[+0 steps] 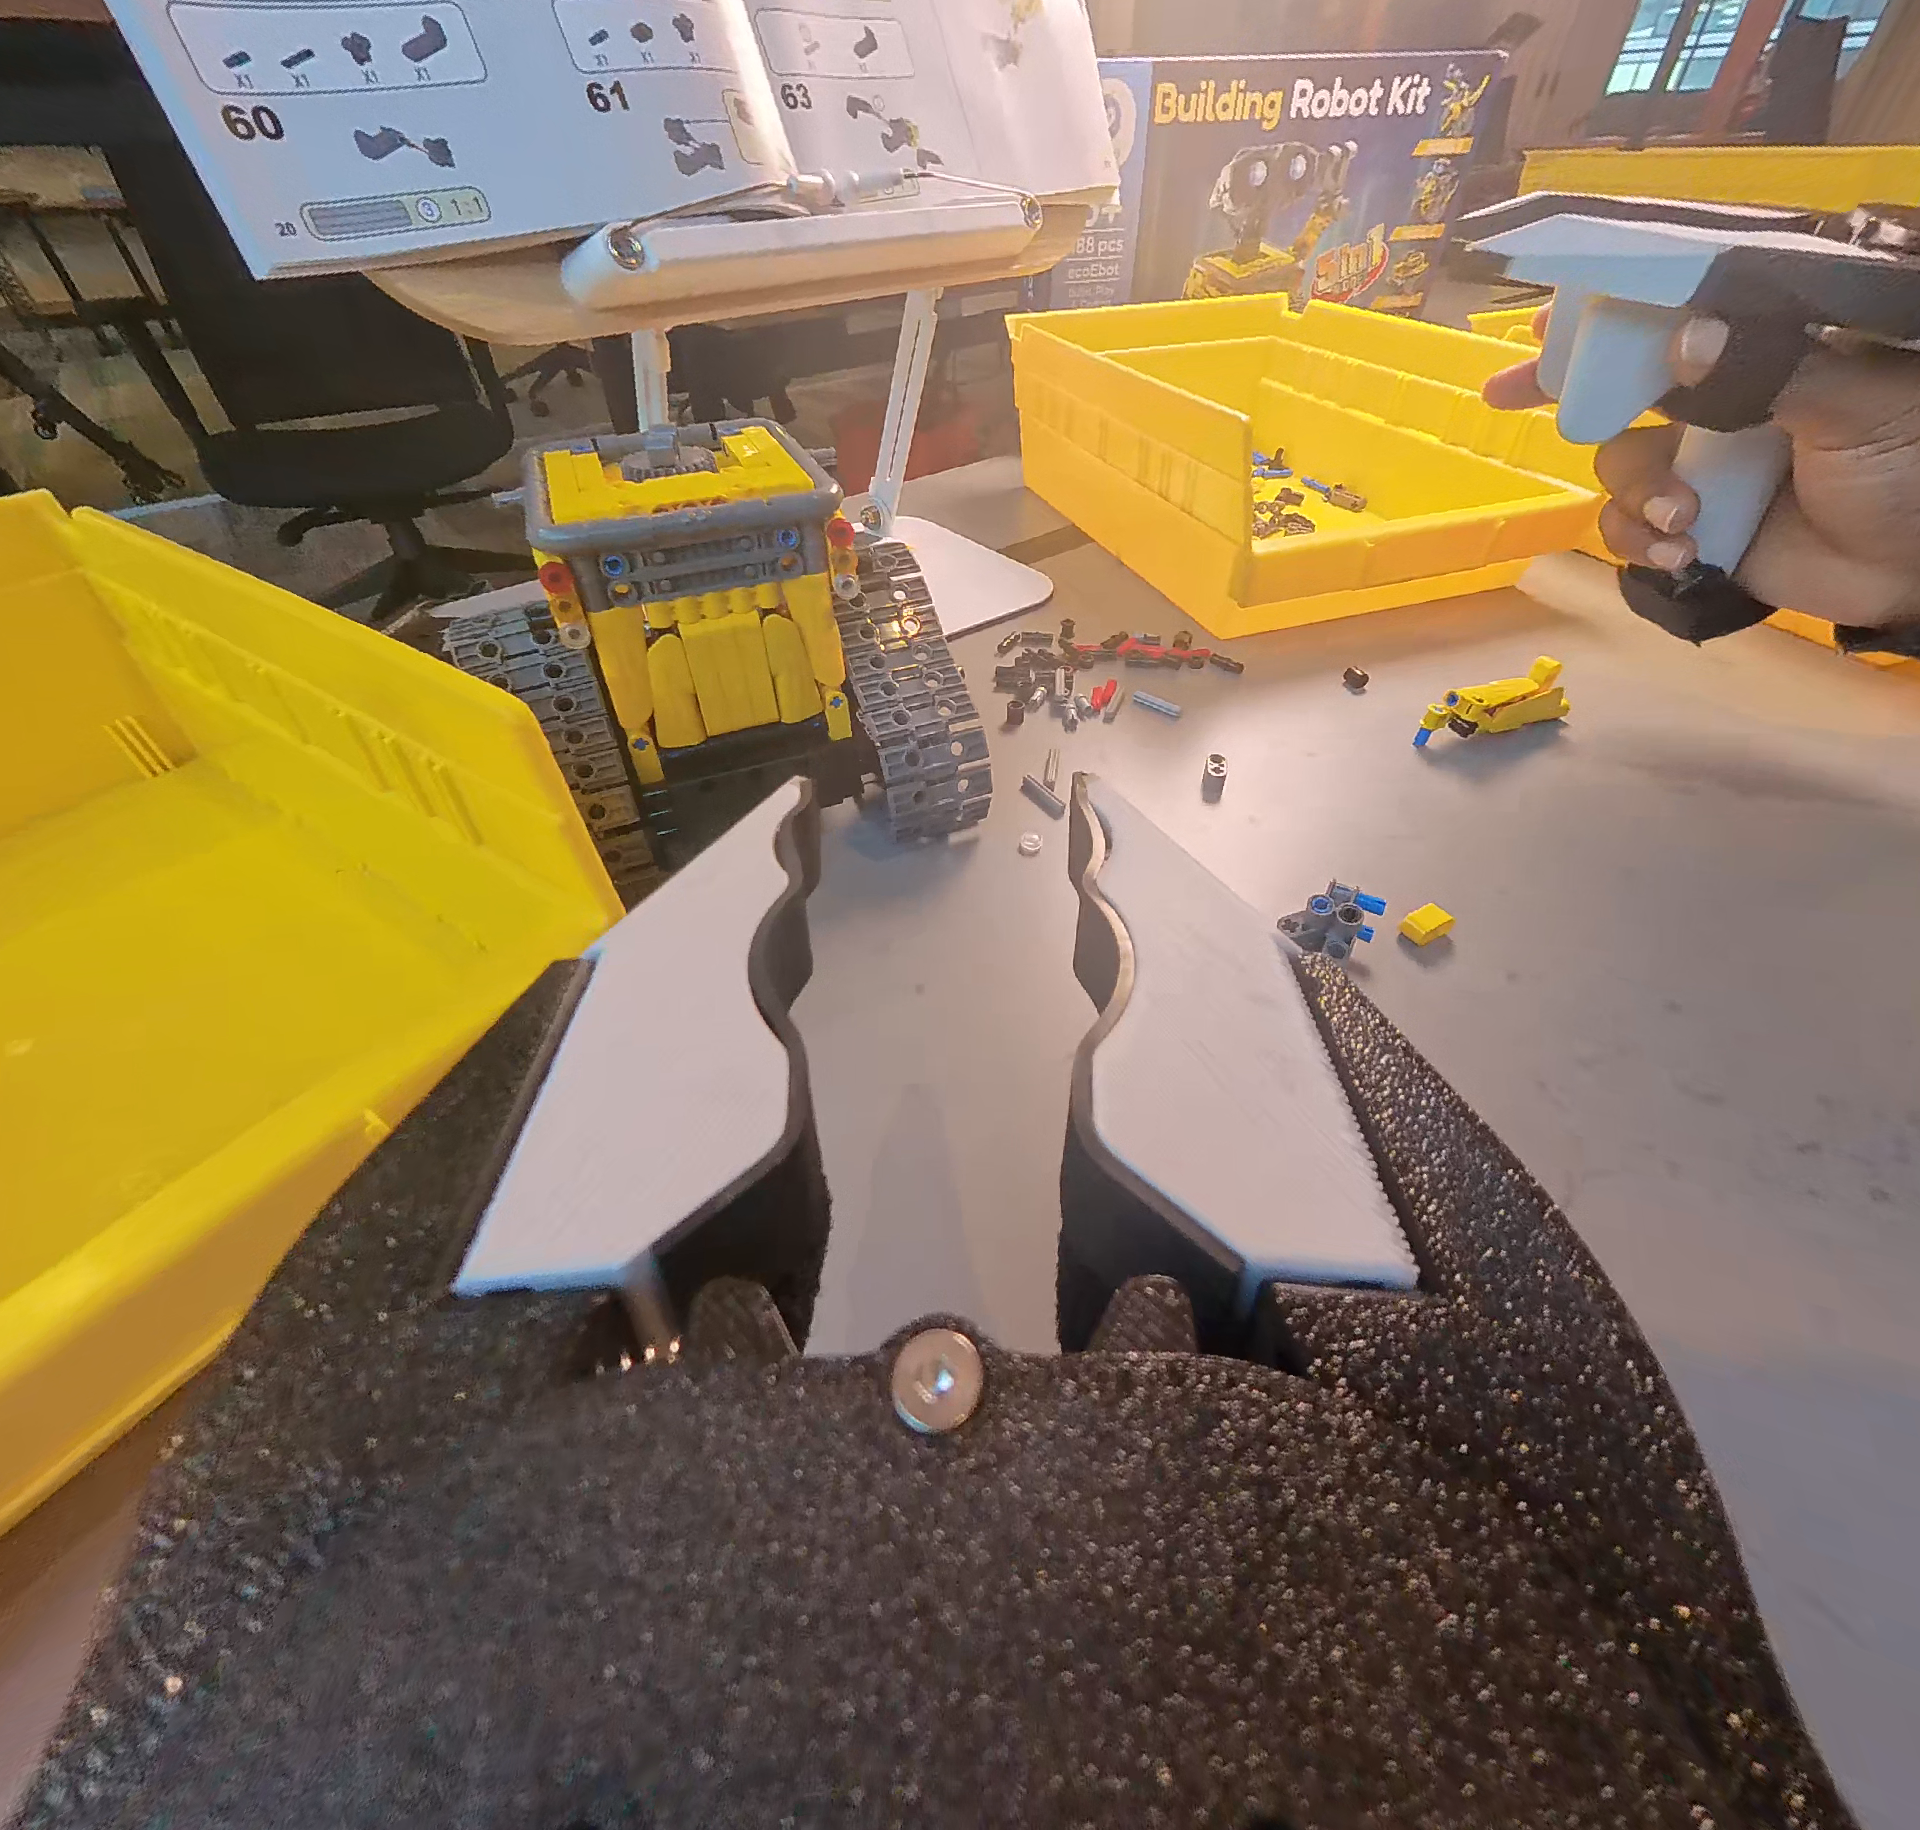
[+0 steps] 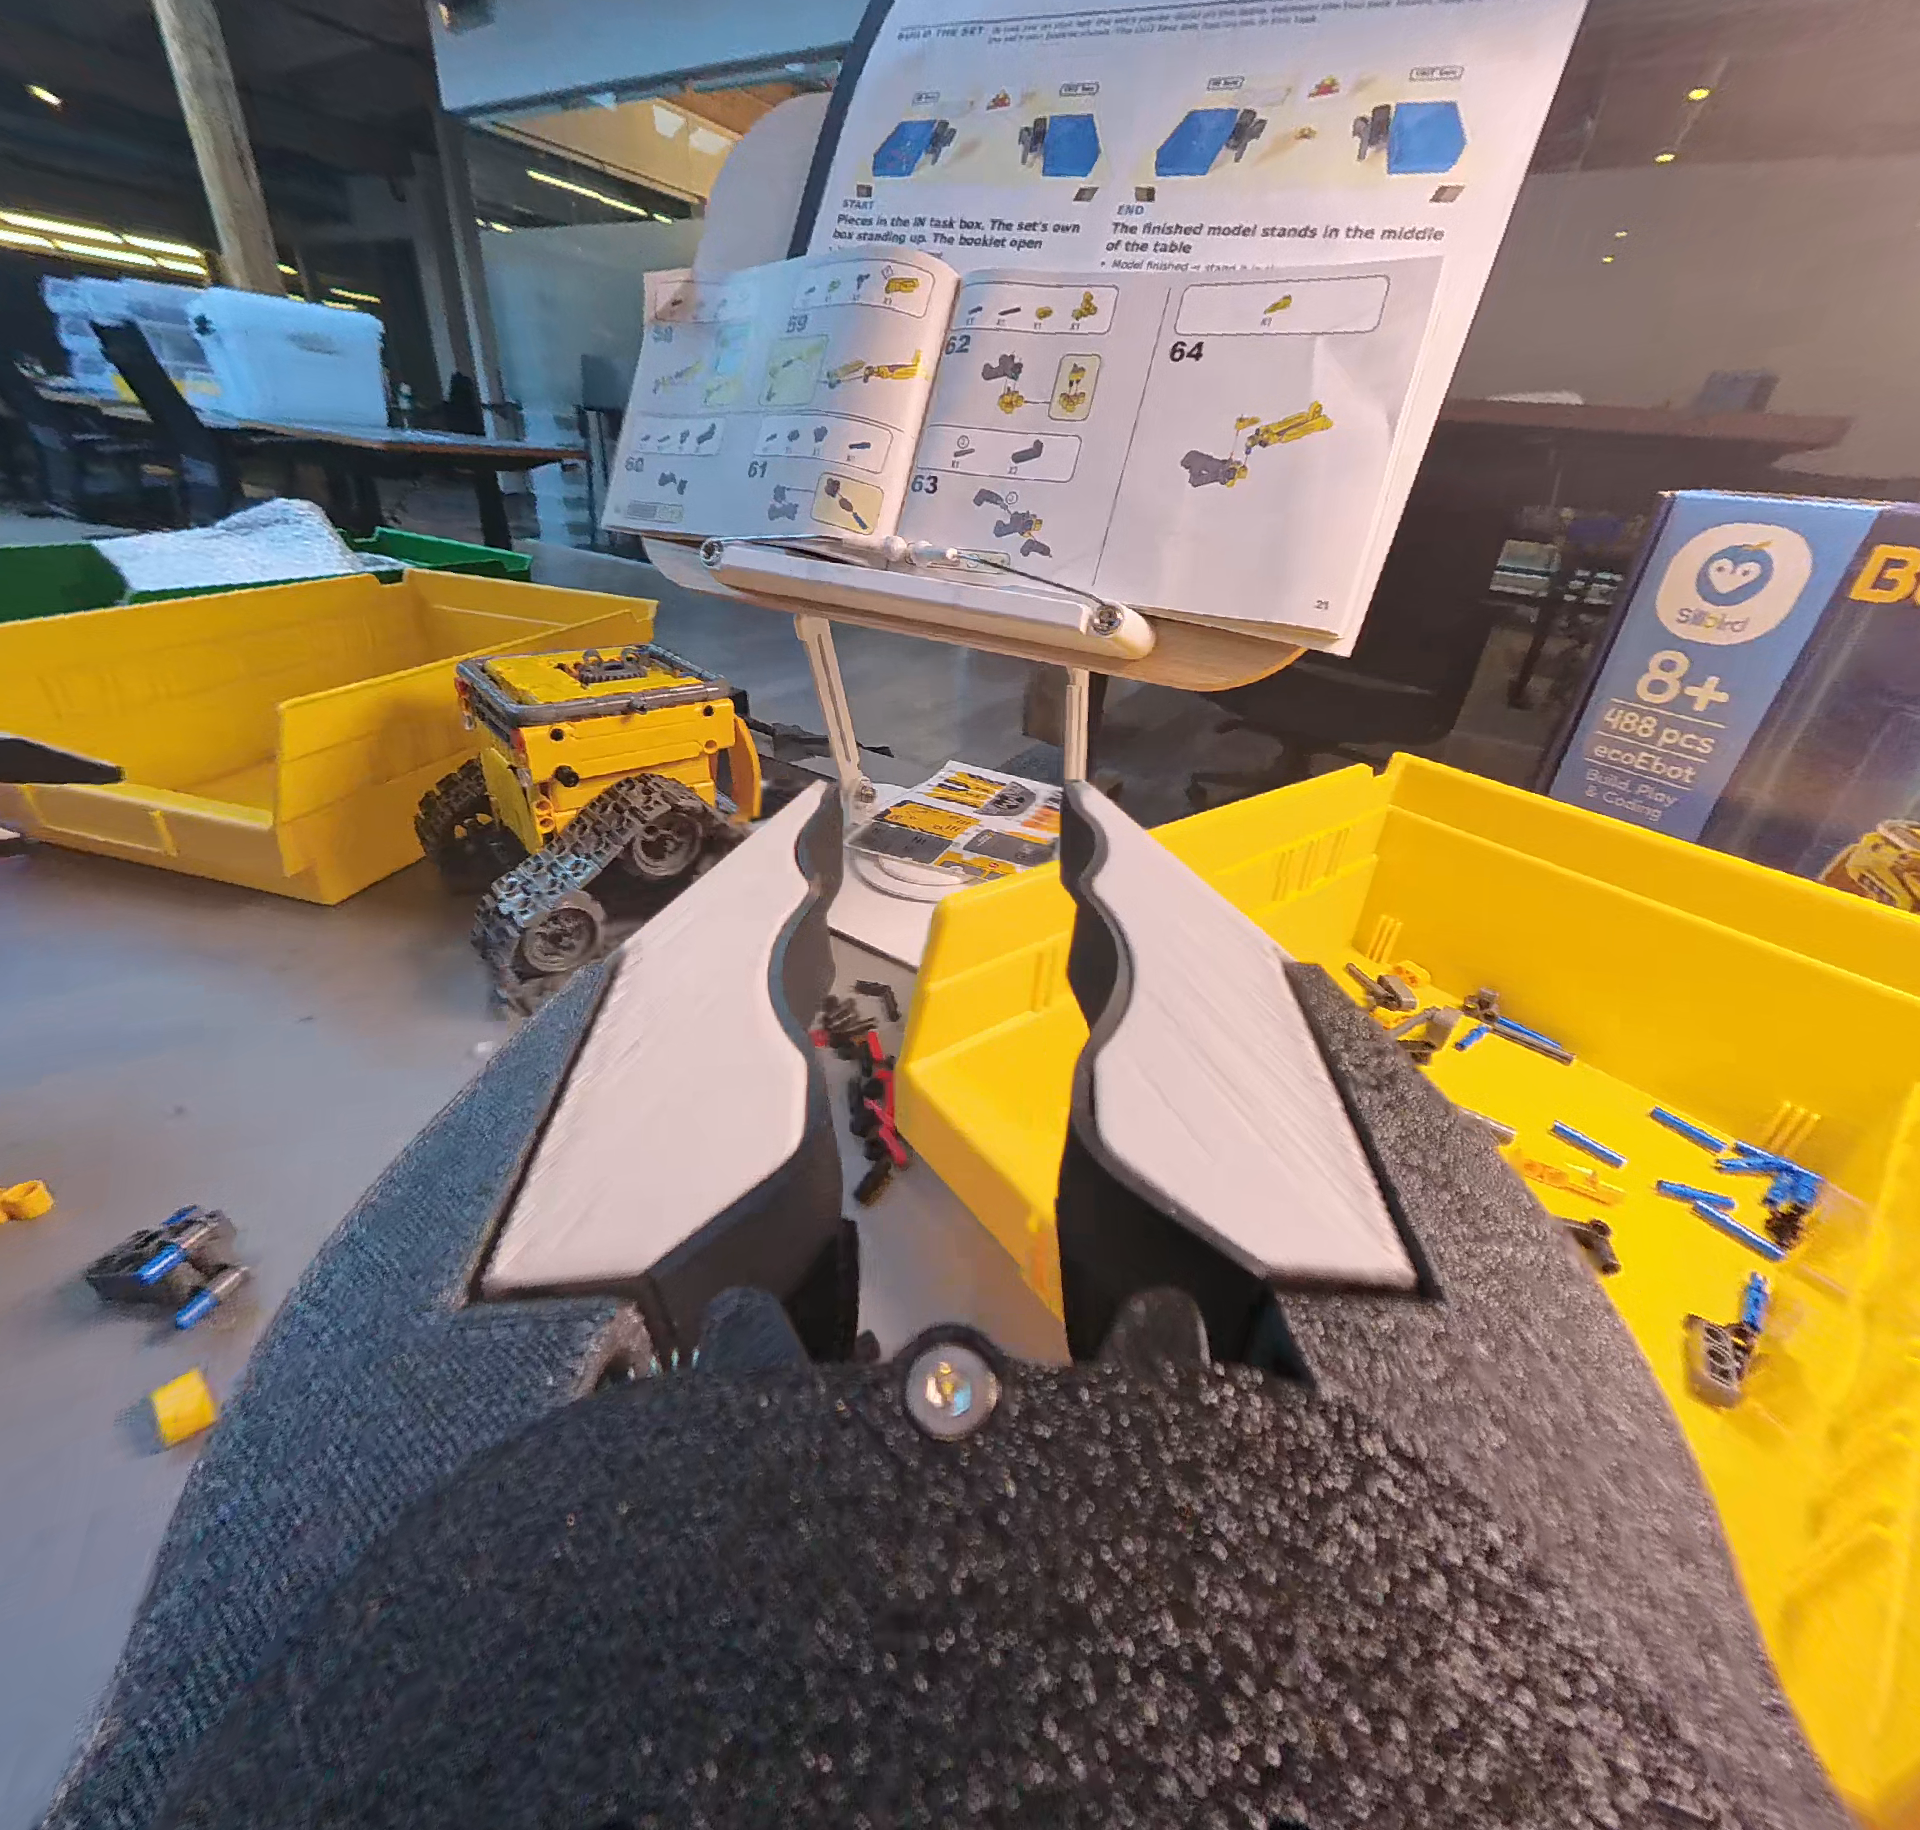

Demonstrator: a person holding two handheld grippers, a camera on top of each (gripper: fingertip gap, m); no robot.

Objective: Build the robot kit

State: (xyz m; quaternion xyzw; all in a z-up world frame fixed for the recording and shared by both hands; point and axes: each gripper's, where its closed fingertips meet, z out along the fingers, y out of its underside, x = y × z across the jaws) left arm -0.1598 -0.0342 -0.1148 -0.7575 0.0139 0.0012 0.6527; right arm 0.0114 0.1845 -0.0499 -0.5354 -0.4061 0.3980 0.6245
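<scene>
A yellow and grey tracked brick model (image 1: 707,627) stands on the grey table; it also shows in the right wrist view (image 2: 592,772). My left gripper (image 1: 940,793) is open and empty, low over the table, just in front of the model's right track. My right gripper (image 2: 940,804) is open and empty, held above the near left corner of a yellow bin (image 2: 1558,1001) that holds several small blue, grey and black pieces. In the left wrist view the right gripper (image 1: 1621,326) shows at the upper right, held by a hand. A pile of black and red pins (image 1: 1101,668) lies beside the model.
An open instruction booklet (image 2: 987,419) rests on a white stand (image 1: 935,533) behind the model. An empty yellow bin (image 1: 208,897) sits at the left. The kit box (image 1: 1299,180) stands behind the right bin. A small yellow sub-assembly (image 1: 1496,705), a grey-blue connector cluster (image 1: 1335,918) and a yellow brick (image 1: 1425,923) lie loose. About 30 centimeters separates my left fingertips from my right.
</scene>
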